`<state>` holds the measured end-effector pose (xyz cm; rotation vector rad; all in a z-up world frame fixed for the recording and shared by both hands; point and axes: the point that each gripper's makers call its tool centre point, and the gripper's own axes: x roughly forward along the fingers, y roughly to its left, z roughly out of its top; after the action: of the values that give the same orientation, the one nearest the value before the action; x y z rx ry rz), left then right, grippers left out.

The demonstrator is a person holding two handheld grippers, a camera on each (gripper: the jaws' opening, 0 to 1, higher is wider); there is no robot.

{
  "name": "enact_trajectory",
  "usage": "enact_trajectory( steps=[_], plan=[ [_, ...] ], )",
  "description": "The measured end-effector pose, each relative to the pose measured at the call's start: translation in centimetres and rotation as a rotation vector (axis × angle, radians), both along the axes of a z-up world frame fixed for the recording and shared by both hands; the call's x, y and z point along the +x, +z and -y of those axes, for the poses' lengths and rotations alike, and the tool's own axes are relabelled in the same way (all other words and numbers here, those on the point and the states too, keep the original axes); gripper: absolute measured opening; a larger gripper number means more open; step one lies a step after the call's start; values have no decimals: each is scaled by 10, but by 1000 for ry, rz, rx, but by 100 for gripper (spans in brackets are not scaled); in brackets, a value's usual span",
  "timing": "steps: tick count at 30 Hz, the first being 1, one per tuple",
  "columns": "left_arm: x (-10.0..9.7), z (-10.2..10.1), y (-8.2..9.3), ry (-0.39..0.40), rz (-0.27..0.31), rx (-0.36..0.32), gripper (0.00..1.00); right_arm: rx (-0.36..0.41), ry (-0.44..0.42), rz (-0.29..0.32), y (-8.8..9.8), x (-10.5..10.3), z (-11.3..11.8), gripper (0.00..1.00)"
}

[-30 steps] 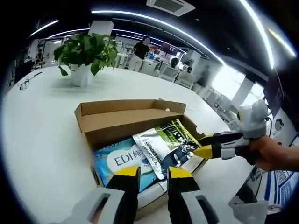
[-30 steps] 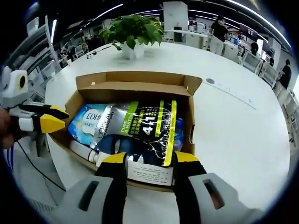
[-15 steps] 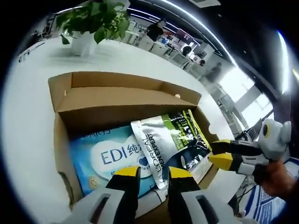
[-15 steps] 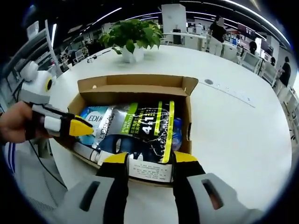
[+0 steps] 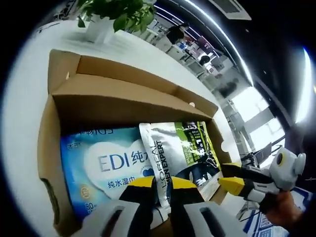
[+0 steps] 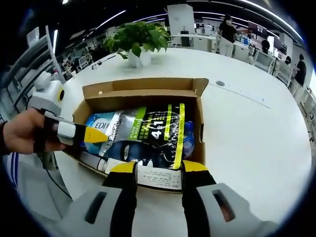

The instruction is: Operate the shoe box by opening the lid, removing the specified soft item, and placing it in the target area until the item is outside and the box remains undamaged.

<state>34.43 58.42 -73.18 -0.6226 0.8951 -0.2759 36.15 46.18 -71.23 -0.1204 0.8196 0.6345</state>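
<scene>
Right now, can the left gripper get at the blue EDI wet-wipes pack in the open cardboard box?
Probably yes: the box lid is folded back, the left gripper is over the pack, and only the silver pouch overlaps the pack's right edge.

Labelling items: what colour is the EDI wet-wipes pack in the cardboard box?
Light blue with a white heart panel and blue lettering: the soft EDI wet-wipes pack, clearest in the left gripper view.

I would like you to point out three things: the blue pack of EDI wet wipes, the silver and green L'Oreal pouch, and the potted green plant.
Blue EDI wet wipes pack [image 5: 111, 165], left gripper view, on its printed front.
Silver and green L'Oreal pouch [image 6: 155, 129], right gripper view, on its green-striped middle.
Potted green plant [image 6: 138, 37], right gripper view, on its leaves.
</scene>
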Motion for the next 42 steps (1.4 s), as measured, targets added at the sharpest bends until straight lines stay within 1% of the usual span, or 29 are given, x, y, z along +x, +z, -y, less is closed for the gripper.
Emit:
enact_trajectory(
  steps=[2,3,9,14,17,19,23,24,26,27,30,31,33,37,39,42],
  plan=[
    [-1,-3,-3,15,-12,12,3,0,0,-1,0,0,0,31],
    [0,-2,-2,38,-19,-18,2,0,1,-1,0,0,0,31],
    [-3,-5,3,10,11,12,0,-1,2,-4,0,0,0,31],
    [-7,-10,4,1,4,24,0,5,8,-9,-1,3,-3,33],
    [-9,-13,4,-23,7,58,0,-4,14,-14,-3,6,-6,33],
    [-9,-13,4,-25,8,58,0,-8,19,-17,-5,10,-9,33],
    [-9,-12,4,-27,12,43,0,3,16,-49,-10,14,-12,34],
    [-9,-12,4,-30,12,40,0,20,-14,-96,-16,13,-11,34],
    [-10,-11,4,-37,12,43,0,41,-52,-134,-20,13,-8,31],
    [-10,-10,4,-45,13,43,0,55,-63,-120,-18,17,-8,29],
    [-10,-9,3,-56,11,41,0,87,-79,-142,-18,19,-8,23],
    [-10,-8,3,-59,10,39,0,99,-79,-149,-17,19,-9,19],
    [-10,-7,3,-61,5,26,1,111,-92,-147,-15,19,-7,16],
    [-7,-6,3,-50,-2,-10,3,165,-128,-152,-12,20,-4,5],
    [-7,-6,3,-49,-4,-9,3,219,-149,-169,-10,19,-7,3],
    [-7,-5,2,-52,-5,-2,2,254,-153,-173,-8,17,-10,0]
  ],
)
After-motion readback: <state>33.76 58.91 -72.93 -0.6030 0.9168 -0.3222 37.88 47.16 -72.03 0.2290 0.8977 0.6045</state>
